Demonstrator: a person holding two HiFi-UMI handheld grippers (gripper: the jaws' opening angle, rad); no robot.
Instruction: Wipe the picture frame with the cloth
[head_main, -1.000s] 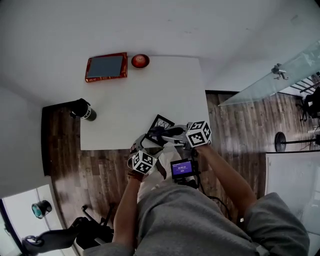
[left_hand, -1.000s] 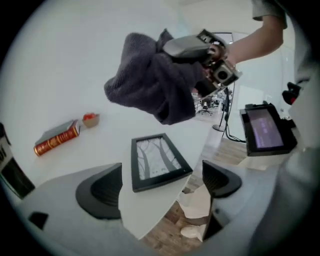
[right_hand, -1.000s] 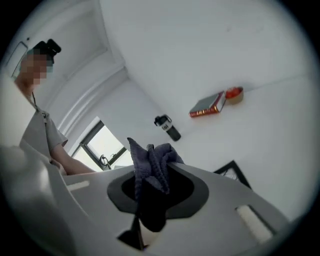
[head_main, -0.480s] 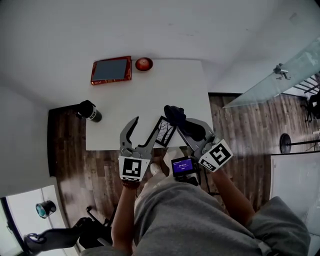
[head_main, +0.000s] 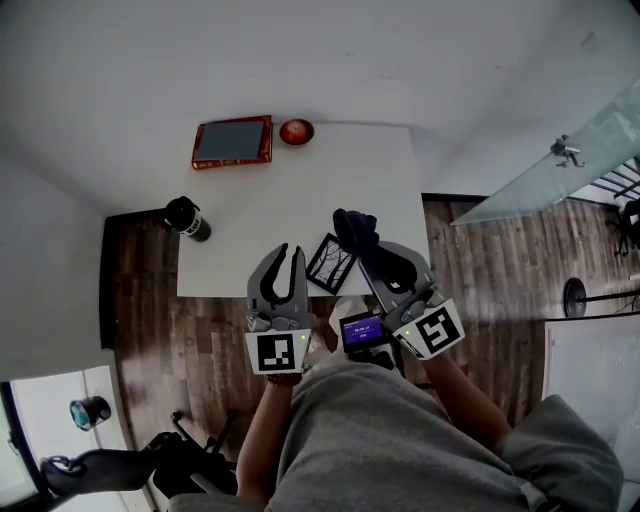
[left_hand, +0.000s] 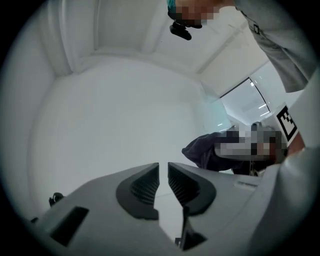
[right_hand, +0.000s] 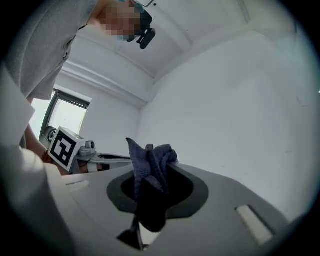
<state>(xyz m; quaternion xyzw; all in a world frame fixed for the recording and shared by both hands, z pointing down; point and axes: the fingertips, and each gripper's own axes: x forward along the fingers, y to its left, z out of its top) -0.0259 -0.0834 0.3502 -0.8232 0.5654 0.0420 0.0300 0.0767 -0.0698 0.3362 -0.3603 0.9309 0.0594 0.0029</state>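
Left claw (left_hand: 163, 169) level, closing, empty; right claw (head_main: 365, 250) level, clamping cloth (right_hand: 150, 162).

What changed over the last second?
Both claws lifted from the table's near edge. The left claw, wide open before, is closing with nothing between its jaws. The right claw keeps the dark cloth clamped. The picture frame stays on the table.

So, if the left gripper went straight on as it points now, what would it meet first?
Probably only the white wall. The left gripper, its jaws closing with nothing between them, has free air ahead; the cloth lies right of that line.
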